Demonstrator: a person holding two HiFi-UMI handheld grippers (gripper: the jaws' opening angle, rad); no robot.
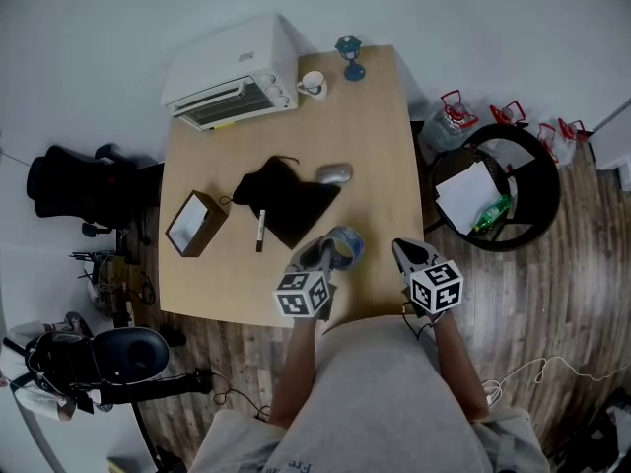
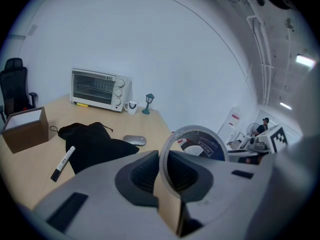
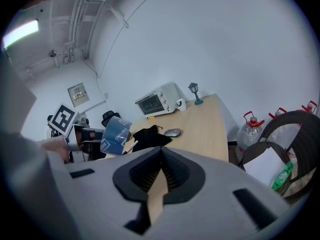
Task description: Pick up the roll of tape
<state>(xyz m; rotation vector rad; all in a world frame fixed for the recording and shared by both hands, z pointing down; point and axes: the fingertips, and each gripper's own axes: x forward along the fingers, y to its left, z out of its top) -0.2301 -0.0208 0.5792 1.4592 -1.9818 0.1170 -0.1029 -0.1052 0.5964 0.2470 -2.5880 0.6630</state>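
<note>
The roll of tape (image 1: 346, 246), a clear roll with a blue-printed core, hangs above the near edge of the wooden table (image 1: 375, 131). My left gripper (image 1: 329, 254) is shut on the roll's wall. In the left gripper view the tape (image 2: 194, 143) stands upright between the jaws, with the left gripper (image 2: 164, 165) clamped on its band. My right gripper (image 1: 405, 250) hovers to the right of the roll, apart from it. In the right gripper view the right gripper (image 3: 161, 153) is shut with nothing between its pads, and the tape (image 3: 115, 137) shows off to the left.
On the table lie a black pouch (image 1: 286, 200), a grey mouse (image 1: 334, 173), a marker (image 1: 260, 231) and a cardboard box (image 1: 195, 224). A toaster oven (image 1: 237, 77), a mug (image 1: 312, 85) and a small lamp (image 1: 349, 57) stand at the back. A round chair (image 1: 505, 190) with papers stands right.
</note>
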